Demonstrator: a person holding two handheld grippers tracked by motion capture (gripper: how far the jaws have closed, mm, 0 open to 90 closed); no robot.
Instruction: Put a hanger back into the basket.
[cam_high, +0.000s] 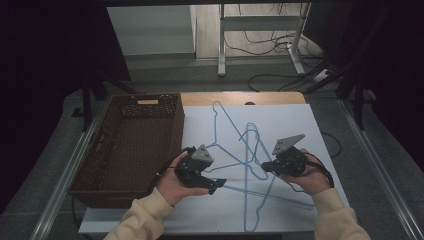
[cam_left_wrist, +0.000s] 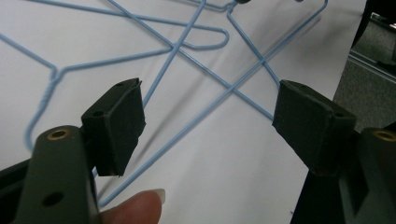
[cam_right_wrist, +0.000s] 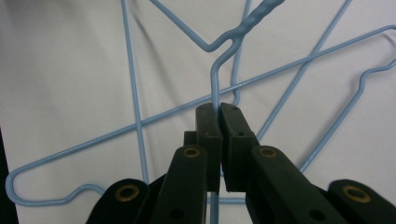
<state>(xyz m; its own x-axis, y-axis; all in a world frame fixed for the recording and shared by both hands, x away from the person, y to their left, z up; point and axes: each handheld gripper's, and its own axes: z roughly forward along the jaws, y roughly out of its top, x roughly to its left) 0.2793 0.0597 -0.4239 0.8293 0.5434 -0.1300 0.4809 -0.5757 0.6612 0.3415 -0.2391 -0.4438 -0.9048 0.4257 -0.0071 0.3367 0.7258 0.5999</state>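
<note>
A tangle of light-blue wire hangers (cam_high: 247, 200) lies overlapped on the white sheet (cam_high: 292, 120). My right gripper (cam_high: 263, 167) reaches in from the right. In the right gripper view its jaws (cam_right_wrist: 219, 109) are shut on the wire just below one hanger's twisted neck (cam_right_wrist: 257, 14). My left gripper (cam_high: 216, 185) is held low at the left edge of the pile, beside the basket. In the left gripper view the left gripper (cam_left_wrist: 210, 100) stands wide open above crossing hanger wires (cam_left_wrist: 232, 87), and its pads (cam_left_wrist: 308, 126) touch none of them.
An empty brown wicker basket (cam_high: 130, 145) stands on the left side of the table, close to my left hand. A fingertip (cam_left_wrist: 140, 205) shows under the left jaw. Beyond the table are a metal stand and cables on the floor (cam_high: 260, 45).
</note>
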